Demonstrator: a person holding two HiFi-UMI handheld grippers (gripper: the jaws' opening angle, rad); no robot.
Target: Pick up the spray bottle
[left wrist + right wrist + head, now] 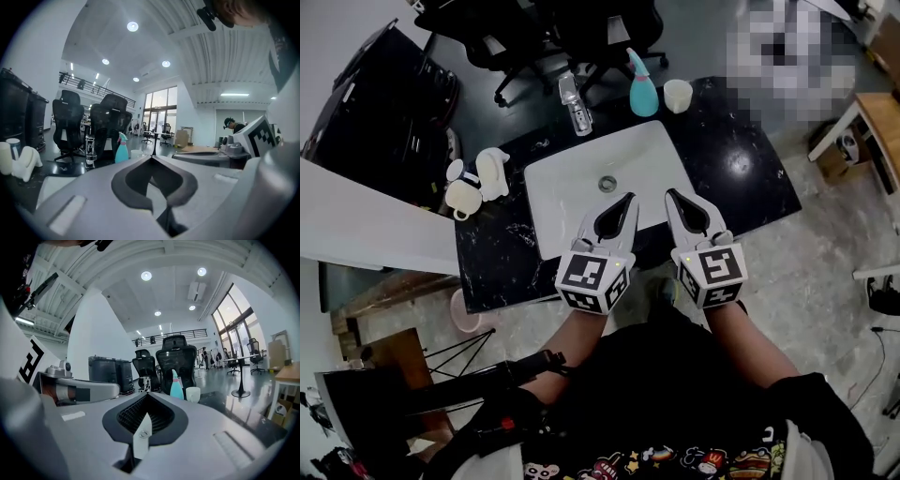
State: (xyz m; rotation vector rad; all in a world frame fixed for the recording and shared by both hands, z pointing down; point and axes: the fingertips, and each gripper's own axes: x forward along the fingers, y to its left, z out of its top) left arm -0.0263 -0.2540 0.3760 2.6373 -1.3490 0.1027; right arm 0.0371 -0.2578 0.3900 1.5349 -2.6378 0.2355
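Black glossy counter [741, 169] with a white sink [572, 187] sunk into it, right below both my tools. Left tool [625, 200] and right tool [673, 195] are both pinched closed, holding nothing. The teal spray bottle [642, 89] stands well ahead of them at the far edge, just beside a white cup [678, 94]. The gripper views add tall windows [234, 329] behind the office chairs [176, 357], which the head view doesn't catch.
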